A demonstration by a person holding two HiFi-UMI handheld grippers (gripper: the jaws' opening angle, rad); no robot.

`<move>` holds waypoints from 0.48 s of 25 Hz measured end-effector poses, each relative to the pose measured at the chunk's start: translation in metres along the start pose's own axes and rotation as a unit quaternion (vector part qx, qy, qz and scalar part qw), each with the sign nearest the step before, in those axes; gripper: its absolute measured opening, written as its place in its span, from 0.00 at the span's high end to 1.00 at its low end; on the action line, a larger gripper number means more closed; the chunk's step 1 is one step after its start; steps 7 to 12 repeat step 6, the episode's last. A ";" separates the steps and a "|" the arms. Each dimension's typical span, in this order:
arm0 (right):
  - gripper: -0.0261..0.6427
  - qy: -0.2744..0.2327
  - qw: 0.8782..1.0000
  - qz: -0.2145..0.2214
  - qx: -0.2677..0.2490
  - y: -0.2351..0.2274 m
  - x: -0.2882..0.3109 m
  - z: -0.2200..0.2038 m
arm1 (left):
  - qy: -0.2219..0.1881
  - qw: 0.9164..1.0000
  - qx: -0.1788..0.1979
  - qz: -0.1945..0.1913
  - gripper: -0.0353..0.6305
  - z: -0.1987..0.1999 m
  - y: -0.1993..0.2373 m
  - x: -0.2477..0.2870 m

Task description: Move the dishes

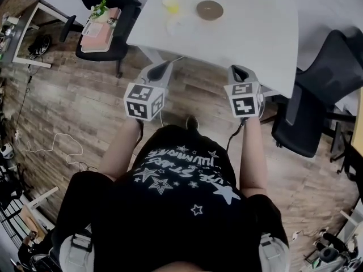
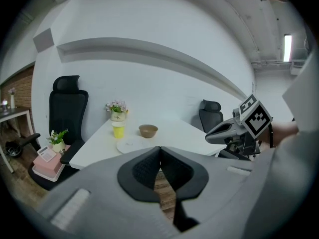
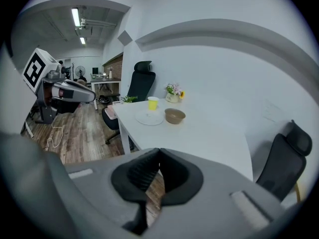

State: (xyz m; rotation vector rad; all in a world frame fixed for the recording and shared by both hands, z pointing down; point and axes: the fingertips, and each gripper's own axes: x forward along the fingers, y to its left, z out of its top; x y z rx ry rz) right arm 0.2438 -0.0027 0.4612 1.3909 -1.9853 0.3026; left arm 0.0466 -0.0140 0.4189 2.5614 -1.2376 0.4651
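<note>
Person stands short of the white table, a claw in each hand, both over wood floor just off the table's near edge. Left gripper: jaws pressed together, nothing between them. Right gripper: same, shut and empty. All the dishes sit together toward the table's far left corner, well apart from both claws: the brown bowl is upright, the white plate lies flat just beside it on the side nearer the left edge, and the yellow cup stands at the plate's far side. A small flower pot is behind them at the far edge by the wall. My read: this fits either coming in to fetch the dishes or standing off after setting them there; the task names no destination, so I can't pick. Either way, good handling here means keeping both claws above the table's near edge so neither knocks it, keeping them apart from each other, and minding the black chair close on the right. The plate lies low and flat, so I judge it the awkward one to pinch; the bowl rim looks easier.
</note>
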 end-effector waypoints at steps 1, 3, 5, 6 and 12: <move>0.95 -0.003 1.000 -0.002 0.005 0.002 -0.002 -0.001 | -0.001 1.000 0.000 -0.003 0.93 -0.001 -0.001 -0.001; 0.95 -0.007 1.000 -0.005 0.012 0.009 -0.007 -0.003 | -0.002 1.000 0.001 -0.008 0.93 -0.004 -0.002 -0.007; 0.95 -0.008 1.000 -0.007 0.014 0.019 -0.011 -0.006 | -0.002 1.000 0.000 -0.012 0.93 -0.008 -0.003 -0.015; 0.95 -0.008 1.000 -0.007 0.015 0.024 -0.013 -0.007 | -0.002 1.000 -0.001 -0.014 0.93 -0.011 -0.004 -0.020; 0.95 -0.008 1.000 -0.007 0.015 0.024 -0.013 -0.007 | -0.002 1.000 -0.001 -0.014 0.93 -0.011 -0.004 -0.020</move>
